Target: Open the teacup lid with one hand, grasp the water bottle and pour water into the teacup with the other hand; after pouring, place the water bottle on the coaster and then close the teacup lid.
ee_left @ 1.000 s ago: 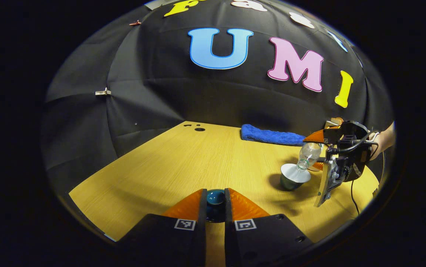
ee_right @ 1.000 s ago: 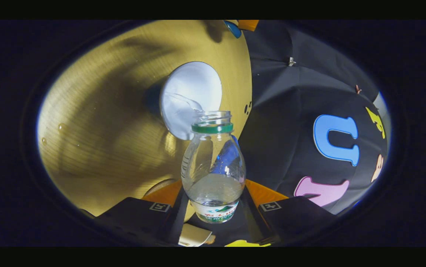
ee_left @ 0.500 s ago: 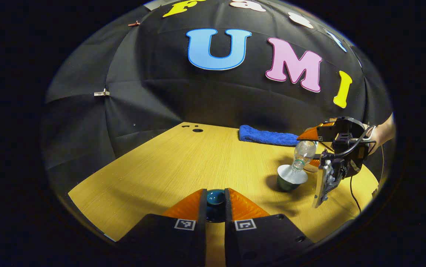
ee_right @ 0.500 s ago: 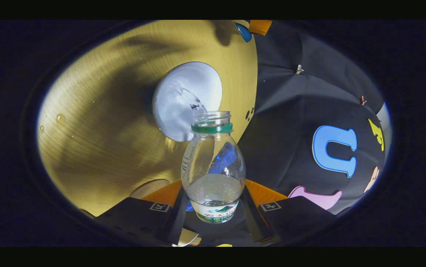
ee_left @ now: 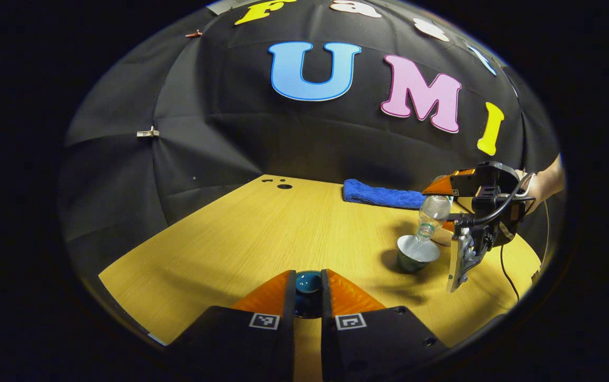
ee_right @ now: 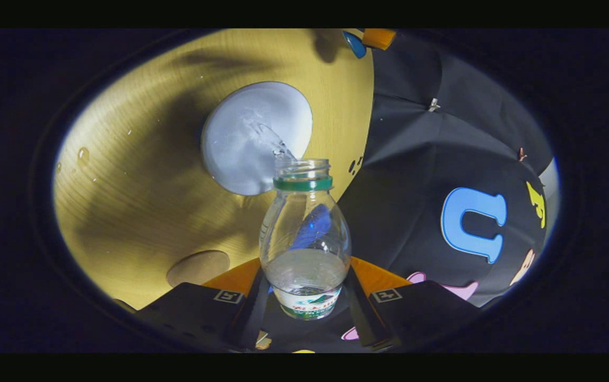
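blue towel [ee_left: 382, 194] behind teacup [ee_left: 416, 254], coaster [ee_right: 198, 268] nearby

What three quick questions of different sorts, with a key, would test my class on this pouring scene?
1. True or false: the water bottle is tilted with its open mouth over the teacup.
2. Multiple choice: what do the left gripper fingers press on? A) a spoon B) the teacup lid C) the blue towel
3. Fill in: after pouring, the bottle goes on the round ___, seen on the table near the right gripper.

Key
1. True; a stream of water runs into the cup.
2. B; the lid is held away from the cup.
3. coaster
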A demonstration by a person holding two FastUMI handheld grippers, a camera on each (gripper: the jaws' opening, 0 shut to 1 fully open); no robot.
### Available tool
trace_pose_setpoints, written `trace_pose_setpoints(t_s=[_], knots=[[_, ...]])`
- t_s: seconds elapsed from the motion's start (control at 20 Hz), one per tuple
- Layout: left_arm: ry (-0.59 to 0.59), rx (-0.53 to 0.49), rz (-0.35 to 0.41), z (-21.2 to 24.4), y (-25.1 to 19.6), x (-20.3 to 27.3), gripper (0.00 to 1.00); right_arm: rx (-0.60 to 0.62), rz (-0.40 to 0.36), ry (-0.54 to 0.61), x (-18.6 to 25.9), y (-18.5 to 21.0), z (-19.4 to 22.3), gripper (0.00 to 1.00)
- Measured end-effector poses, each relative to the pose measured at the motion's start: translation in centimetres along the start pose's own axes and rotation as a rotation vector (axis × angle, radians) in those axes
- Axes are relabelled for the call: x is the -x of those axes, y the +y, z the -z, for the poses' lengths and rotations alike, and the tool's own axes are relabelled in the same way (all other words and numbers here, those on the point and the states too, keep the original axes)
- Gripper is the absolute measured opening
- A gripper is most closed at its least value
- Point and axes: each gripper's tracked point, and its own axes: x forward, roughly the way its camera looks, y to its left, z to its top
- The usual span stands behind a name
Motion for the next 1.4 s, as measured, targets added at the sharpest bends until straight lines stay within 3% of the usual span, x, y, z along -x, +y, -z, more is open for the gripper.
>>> trace_pose_setpoints(t_s=[0.05,0.15,1.05,1.1,1.15,1.2,1.4], knots=[[-0.001,-0.011,-0.002,0.2,0.0,0.0,0.24,0.006,-0.001,0.003,0.0,-0.1,0.0,0.72],[-0.003,-0.014,0.001,0.1,0.0,0.0,0.27,0.023,-0.005,0.005,-0.1,-0.3,0.2,0.72],[-0.001,0.031,-0.023,0.5,-0.3,1.0,0.24,0.163,-0.01,0.024,0.8,-1.0,-0.2,0.72],[0.0,0.025,-0.022,0.5,-0.2,1.1,0.24,0.175,-0.011,0.024,0.9,-1.0,-0.2,0.67],[0.002,0.019,-0.024,0.8,-0.1,1.4,0.24,0.185,-0.01,0.022,0.8,-1.1,-0.3,0.72],[0.002,0.016,-0.028,0.8,0.1,1.6,0.27,0.196,-0.012,0.017,0.9,-1.1,-0.4,0.72],[0.002,0.02,-0.043,0.7,0.8,1.7,0.24,0.231,-0.022,0.017,0.8,-1.5,-0.2,0.72]])
